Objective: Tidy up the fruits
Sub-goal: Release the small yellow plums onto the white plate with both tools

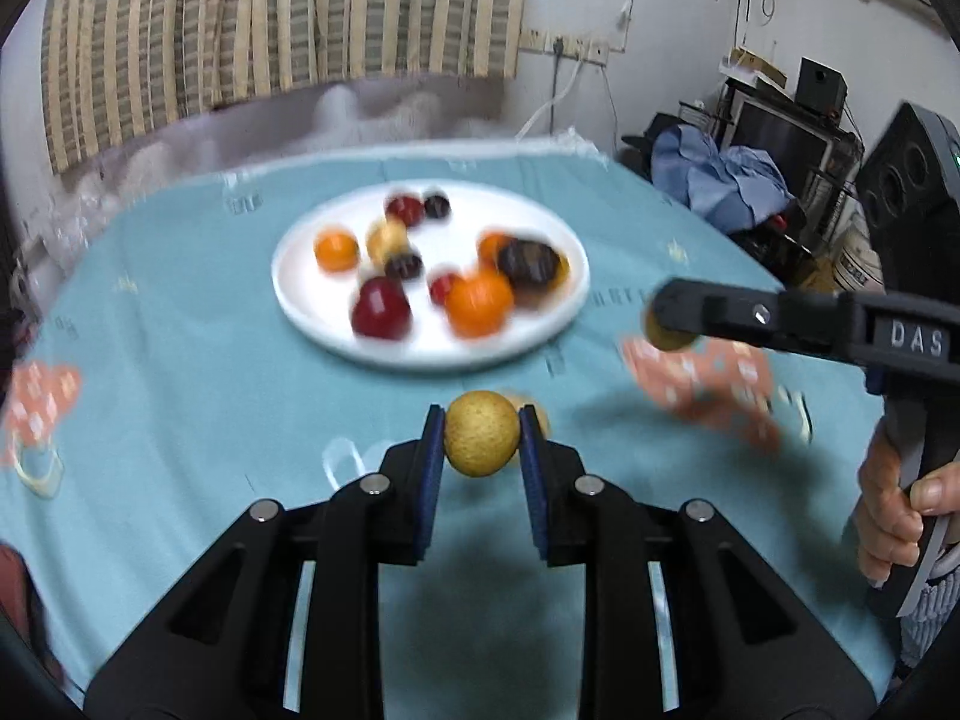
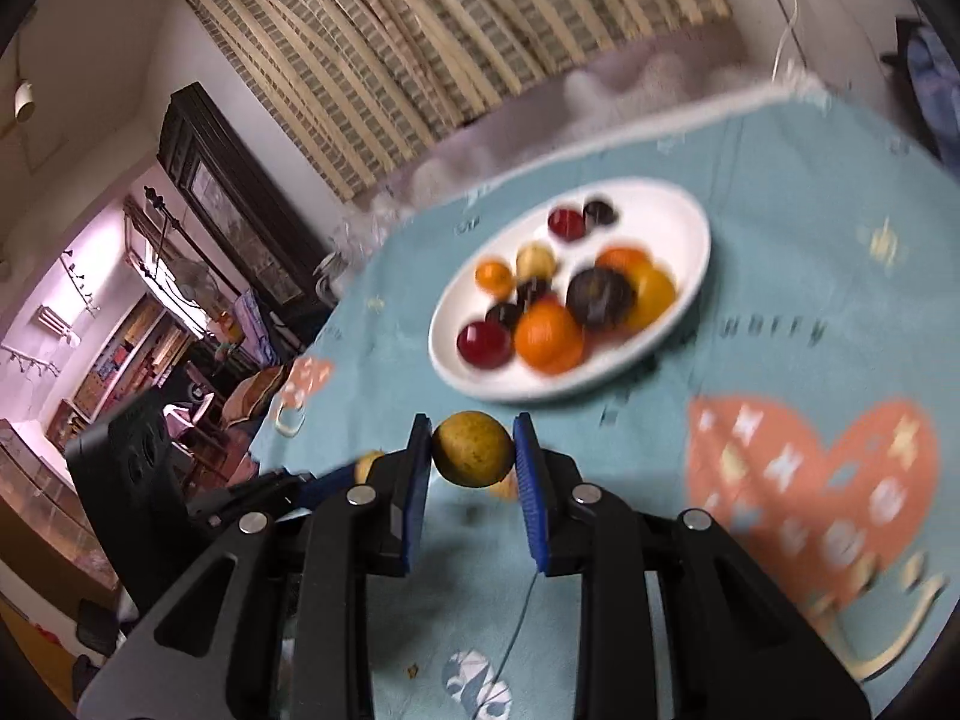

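My left gripper is shut on a round yellow-brown fruit, held above the teal tablecloth. My right gripper is shut on a similar yellow-brown fruit. In the left wrist view the right gripper comes in from the right with its fruit showing under the tip. The left gripper shows at the lower left of the right wrist view. Beyond both stands a white plate with several oranges, red plums and dark fruits. One more small yellow fruit lies on the cloth.
The teal tablecloth has orange heart prints. A striped curtain hangs behind the table's far edge. A hand grips the right tool's handle. Dark furniture and a pile of blue cloth stand past the table's right side.
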A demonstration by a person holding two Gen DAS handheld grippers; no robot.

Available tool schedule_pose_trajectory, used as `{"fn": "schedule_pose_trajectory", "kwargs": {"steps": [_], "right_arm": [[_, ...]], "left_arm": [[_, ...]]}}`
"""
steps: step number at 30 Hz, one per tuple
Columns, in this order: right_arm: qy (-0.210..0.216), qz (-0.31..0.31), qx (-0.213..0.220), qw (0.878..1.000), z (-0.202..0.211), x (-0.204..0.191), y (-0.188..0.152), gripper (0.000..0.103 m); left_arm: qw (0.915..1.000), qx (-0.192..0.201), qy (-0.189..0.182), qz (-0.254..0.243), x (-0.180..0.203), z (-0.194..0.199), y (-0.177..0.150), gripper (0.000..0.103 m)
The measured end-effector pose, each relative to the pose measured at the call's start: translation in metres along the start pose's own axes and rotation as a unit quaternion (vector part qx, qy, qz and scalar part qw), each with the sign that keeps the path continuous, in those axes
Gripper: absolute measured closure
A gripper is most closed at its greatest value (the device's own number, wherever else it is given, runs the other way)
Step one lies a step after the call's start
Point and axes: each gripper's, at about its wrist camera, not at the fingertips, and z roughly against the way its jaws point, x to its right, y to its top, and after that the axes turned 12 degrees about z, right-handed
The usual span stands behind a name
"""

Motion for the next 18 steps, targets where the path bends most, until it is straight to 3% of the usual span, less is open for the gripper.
{"fn": "schedule_pose_trajectory", "kwargs": {"steps": [5,9,16,18], "right_arm": [[-0.042,0.001,-0.002,0.999,-0.021,0.027,0.053,0.075],[-0.066,-0.016,-0.03,0.997,-0.074,0.058,0.086,0.075],[-0.082,-0.058,-0.098,0.99,-0.162,0.109,0.1,0.074],[-0.087,-0.07,-0.111,0.987,-0.173,0.118,0.098,0.071]], "left_arm": [[0.9996,0.021,0.012,0.01,0.001,-0.02,0.068,0.078],[0.9995,0.006,0.026,0.019,0.0,-0.076,0.107,0.078],[0.9979,-0.038,0.046,0.023,-0.008,-0.164,0.114,0.077],[0.9978,-0.038,0.051,0.019,-0.008,-0.172,0.113,0.054]]}}
